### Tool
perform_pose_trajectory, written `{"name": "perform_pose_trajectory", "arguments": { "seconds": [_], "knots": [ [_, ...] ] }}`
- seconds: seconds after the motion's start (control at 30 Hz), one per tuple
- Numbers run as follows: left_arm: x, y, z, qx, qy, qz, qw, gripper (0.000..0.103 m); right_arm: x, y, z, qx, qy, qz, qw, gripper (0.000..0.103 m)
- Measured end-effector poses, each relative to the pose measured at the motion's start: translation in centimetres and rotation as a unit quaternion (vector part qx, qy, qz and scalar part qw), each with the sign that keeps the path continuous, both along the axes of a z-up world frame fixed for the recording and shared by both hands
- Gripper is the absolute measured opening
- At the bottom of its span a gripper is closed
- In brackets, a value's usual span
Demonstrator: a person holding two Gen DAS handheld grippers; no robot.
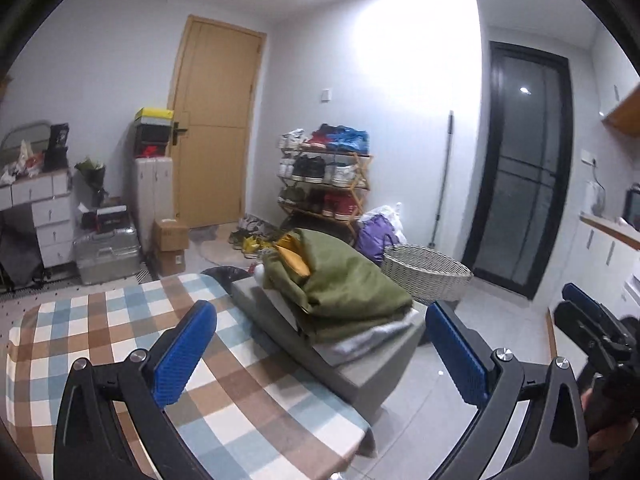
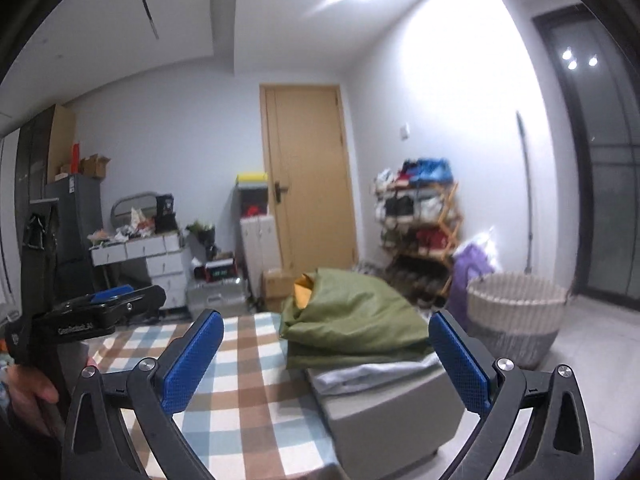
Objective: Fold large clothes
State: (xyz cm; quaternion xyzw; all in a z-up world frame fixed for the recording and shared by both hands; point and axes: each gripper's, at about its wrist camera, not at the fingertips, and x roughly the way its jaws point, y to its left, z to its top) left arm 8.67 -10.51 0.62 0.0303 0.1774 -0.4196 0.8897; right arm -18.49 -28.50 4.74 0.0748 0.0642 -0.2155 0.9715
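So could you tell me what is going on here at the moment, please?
A person holds a hand-held gripper in each hand: the left hand-held gripper and the right hand-held gripper are both open and empty. Ahead, a green garment sits on a pile of clothes on a grey ottoman, beside the checked tablecloth.

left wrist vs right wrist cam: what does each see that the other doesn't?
Left wrist only: the counter with white cabinets at the right edge, and the right gripper.

Right wrist only: the dark fridge topped with cardboard boxes, and the left gripper.

Both: the folded olive garment on the grey ottoman, checked tablecloth, woven basket, shoe rack, wooden door.
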Motion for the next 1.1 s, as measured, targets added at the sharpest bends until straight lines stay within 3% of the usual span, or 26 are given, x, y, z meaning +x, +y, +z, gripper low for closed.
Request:
{"name": "perform_pose_trajectory", "arguments": {
  "seconds": [0.17, 0.3, 0.5, 0.63, 0.93, 1.1],
  "knots": [
    [-2.1, -0.5, -0.2, 0.021, -0.039, 0.004, 0.999, 0.102, -2.2, -0.1, -1.0, 0.05, -0.059, -0.01, 0.997, 0.103],
    [-2.6, -1.0, -0.8, 0.034, -0.065, 0.015, 0.9972, 0.102, -2.1, 0.1, -0.7, 0.041, -0.045, -0.033, 0.998, 0.103],
    [-1.6, -0.9, -2.1, 0.033, -0.032, 0.005, 0.9989, 0.102, -1.5, 0.8, -1.2, 0.024, -0.039, -0.041, 0.998, 0.103],
    [-2.2, -0.3, -2.3, 0.04, -0.054, 0.025, 0.9974, 0.102, -1.0, 1.9, -1.5, 0.0, -0.033, -0.034, 0.999, 0.103],
    [-2.4, 1.8, -1.8, 0.003, -0.033, 0.022, 0.9992, 0.102, -0.8, 3.6, -1.5, -0.046, -0.031, -0.017, 0.998, 0.103],
    [-2.5, 2.3, -1.6, 0.007, -0.032, 0.017, 0.9993, 0.102, -0.7, 3.9, -1.2, -0.055, -0.031, -0.012, 0.998, 0.103]
  ]
}}
